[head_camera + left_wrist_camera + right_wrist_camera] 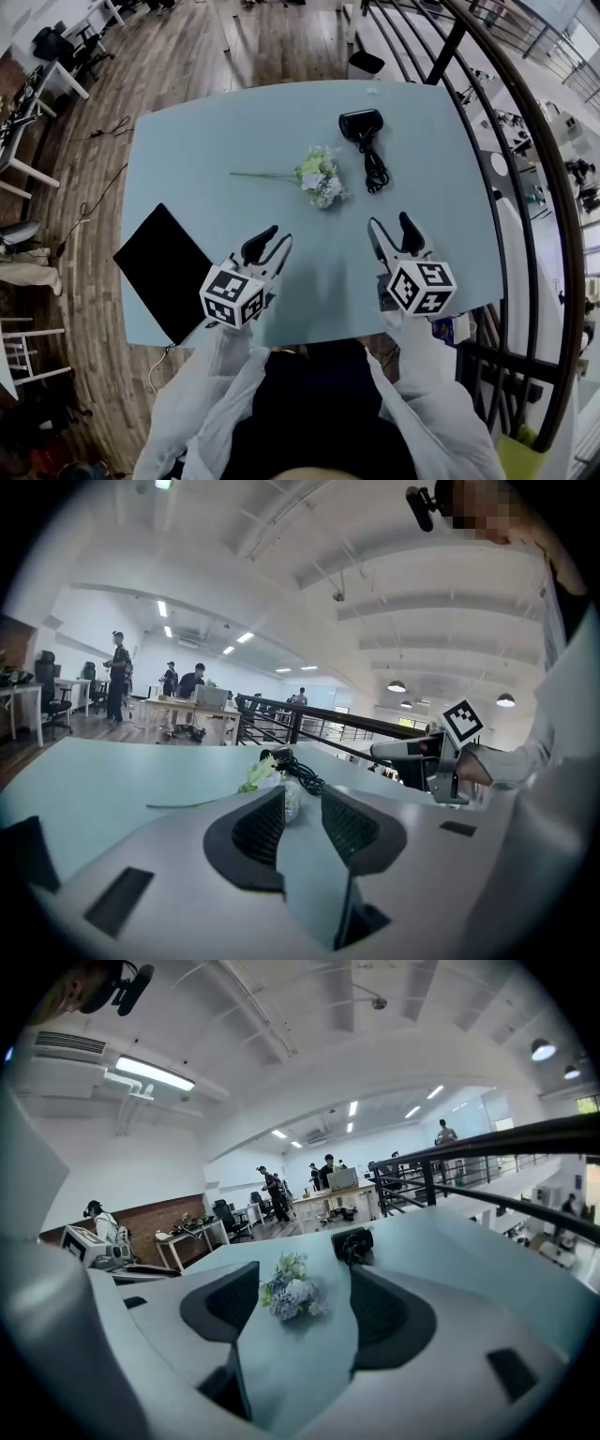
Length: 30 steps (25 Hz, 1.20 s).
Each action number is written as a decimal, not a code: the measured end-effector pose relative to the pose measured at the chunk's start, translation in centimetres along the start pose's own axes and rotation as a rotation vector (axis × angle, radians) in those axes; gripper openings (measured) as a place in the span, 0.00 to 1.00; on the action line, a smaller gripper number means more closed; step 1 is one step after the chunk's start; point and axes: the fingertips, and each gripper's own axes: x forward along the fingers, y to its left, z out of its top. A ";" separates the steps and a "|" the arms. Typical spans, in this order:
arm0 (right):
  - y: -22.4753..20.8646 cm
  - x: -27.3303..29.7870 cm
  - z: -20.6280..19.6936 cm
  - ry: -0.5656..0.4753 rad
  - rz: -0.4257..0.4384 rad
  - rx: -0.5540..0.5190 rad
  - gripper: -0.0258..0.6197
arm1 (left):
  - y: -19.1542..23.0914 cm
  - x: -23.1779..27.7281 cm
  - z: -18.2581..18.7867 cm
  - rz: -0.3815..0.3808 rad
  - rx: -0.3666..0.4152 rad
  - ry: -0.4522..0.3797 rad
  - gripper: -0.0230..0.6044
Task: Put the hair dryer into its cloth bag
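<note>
A black hair dryer lies at the far side of the pale blue table, its cord coiled just in front of it. The black cloth bag lies flat at the table's near left edge. My left gripper hovers over the near middle of the table, to the right of the bag, open and empty. My right gripper hovers near the front right, also open and empty. The right gripper view looks between its jaws to the hair dryer far ahead. In the left gripper view the cord shows beyond the jaws.
A small bunch of artificial flowers with a long stem lies mid-table between the grippers and the dryer, also seen as flowers and flowers. A dark curved railing runs along the table's right side. Desks and people stand far off.
</note>
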 end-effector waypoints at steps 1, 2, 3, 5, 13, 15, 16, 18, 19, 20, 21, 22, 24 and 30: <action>-0.2 0.6 0.8 -0.010 0.005 -0.002 0.52 | 0.3 0.8 0.4 0.001 0.018 0.004 0.25; -0.5 1.3 1.6 -0.020 0.008 0.000 0.53 | 0.5 1.5 0.8 0.001 0.034 0.008 0.25; -0.8 2.0 2.5 -0.030 0.008 0.001 0.53 | 0.8 2.3 1.2 0.001 0.044 0.011 0.25; -1.5 3.7 3.9 -0.041 0.004 -0.002 0.55 | 1.4 3.8 1.9 0.000 0.050 0.012 0.25; -4.7 10.5 6.1 0.023 -0.019 -0.061 0.59 | 5.0 9.4 3.9 0.034 0.032 0.008 0.25; -5.5 12.3 5.9 0.051 -0.020 -0.073 0.59 | 6.3 10.6 4.0 0.053 0.021 0.012 0.25; -5.9 13.2 5.9 0.061 -0.022 -0.071 0.60 | 6.9 11.1 4.1 0.062 0.019 0.016 0.25; -6.6 14.8 5.6 0.082 -0.031 -0.066 0.60 | 8.1 12.2 4.0 0.076 0.014 0.025 0.25; -7.1 15.7 5.1 0.098 -0.035 -0.066 0.60 | 8.6 12.6 4.0 0.083 0.010 0.029 0.25; -7.6 16.6 4.5 0.116 -0.040 -0.070 0.61 | 9.0 13.0 3.9 0.089 0.006 0.033 0.25; -8.1 17.5 3.8 0.137 -0.043 -0.076 0.62 | 9.5 13.5 3.8 0.094 0.001 0.037 0.25; -8.6 18.5 3.1 0.162 -0.044 -0.083 0.63 | 9.9 13.9 3.6 0.099 -0.006 0.042 0.25; -9.5 20.5 1.5 0.222 -0.039 -0.098 0.66 | 10.9 14.8 3.1 0.108 -0.028 0.052 0.25; -11.7 25.1 -2.9 0.370 -0.076 -0.115 0.71 | 13.0 16.0 1.6 0.134 -0.065 0.083 0.25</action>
